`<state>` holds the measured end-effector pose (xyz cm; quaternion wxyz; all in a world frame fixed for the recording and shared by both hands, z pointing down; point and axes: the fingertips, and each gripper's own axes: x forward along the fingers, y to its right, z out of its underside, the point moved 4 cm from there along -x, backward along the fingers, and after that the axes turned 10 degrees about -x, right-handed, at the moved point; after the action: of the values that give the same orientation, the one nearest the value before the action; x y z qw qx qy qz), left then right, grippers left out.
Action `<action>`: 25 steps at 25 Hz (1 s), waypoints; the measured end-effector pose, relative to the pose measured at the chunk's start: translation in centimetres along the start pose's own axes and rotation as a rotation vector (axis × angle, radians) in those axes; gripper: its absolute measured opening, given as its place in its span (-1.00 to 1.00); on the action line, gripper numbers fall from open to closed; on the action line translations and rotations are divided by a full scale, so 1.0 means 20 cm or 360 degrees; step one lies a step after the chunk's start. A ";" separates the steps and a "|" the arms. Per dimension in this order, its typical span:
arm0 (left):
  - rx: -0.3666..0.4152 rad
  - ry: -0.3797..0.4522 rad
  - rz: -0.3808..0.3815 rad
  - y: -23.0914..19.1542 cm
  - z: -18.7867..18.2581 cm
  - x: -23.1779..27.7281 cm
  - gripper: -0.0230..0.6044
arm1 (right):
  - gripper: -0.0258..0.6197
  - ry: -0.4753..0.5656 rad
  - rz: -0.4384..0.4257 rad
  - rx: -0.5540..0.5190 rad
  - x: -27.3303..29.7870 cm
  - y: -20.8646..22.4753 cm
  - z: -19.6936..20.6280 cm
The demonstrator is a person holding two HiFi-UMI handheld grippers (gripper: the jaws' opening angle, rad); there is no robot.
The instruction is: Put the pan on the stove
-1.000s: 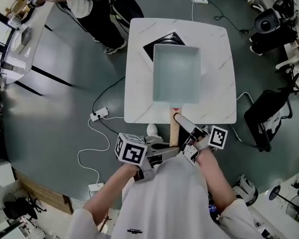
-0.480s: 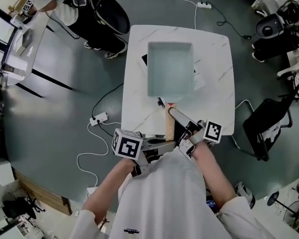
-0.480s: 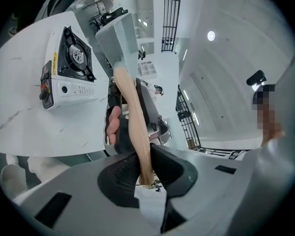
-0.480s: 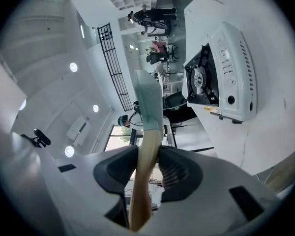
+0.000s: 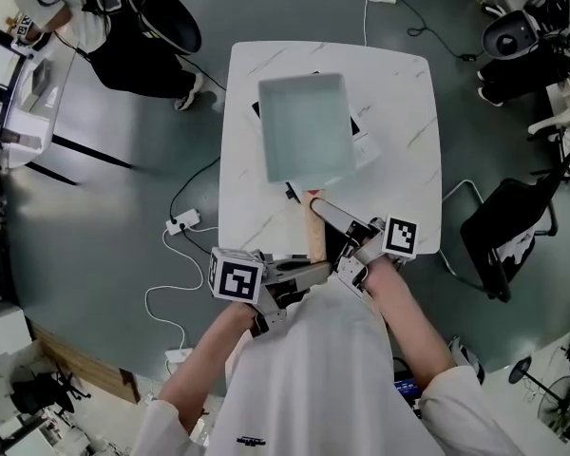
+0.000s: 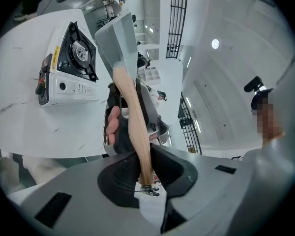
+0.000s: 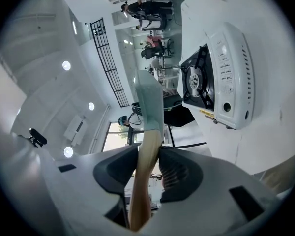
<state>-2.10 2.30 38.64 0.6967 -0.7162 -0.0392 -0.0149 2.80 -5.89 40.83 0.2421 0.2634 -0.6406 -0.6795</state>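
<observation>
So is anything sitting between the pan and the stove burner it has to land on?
Nothing visible does. The pan hangs over the stove, held by its wooden handle in the left tool and right tool. The burner is bare in both gripper views.

A lab or test hall, not a home kitchen, is indicated: a lone white worktop (image 5: 408,160) carrying a portable gas stove (image 6: 69,65) is set on bare grey floor (image 5: 104,226), a power strip (image 5: 180,222) is left lying at centre left, and equipment (image 5: 513,36) is piled at upper right.
</observation>
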 end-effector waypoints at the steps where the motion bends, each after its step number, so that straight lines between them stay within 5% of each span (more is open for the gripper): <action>1: -0.0011 0.0017 -0.0010 -0.01 -0.01 0.02 -0.72 | -0.50 -0.0023 0.0004 0.0022 0.00 0.02 -0.02; 25: -0.0243 0.0477 -0.0051 -0.36 -0.43 0.43 -0.72 | -0.48 -0.0446 0.0073 0.0146 0.08 0.49 -0.50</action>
<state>6.15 -5.86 46.77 0.6379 -0.7561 0.0551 -0.1356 8.16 -15.01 50.07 0.1535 0.1622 -0.7043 -0.6739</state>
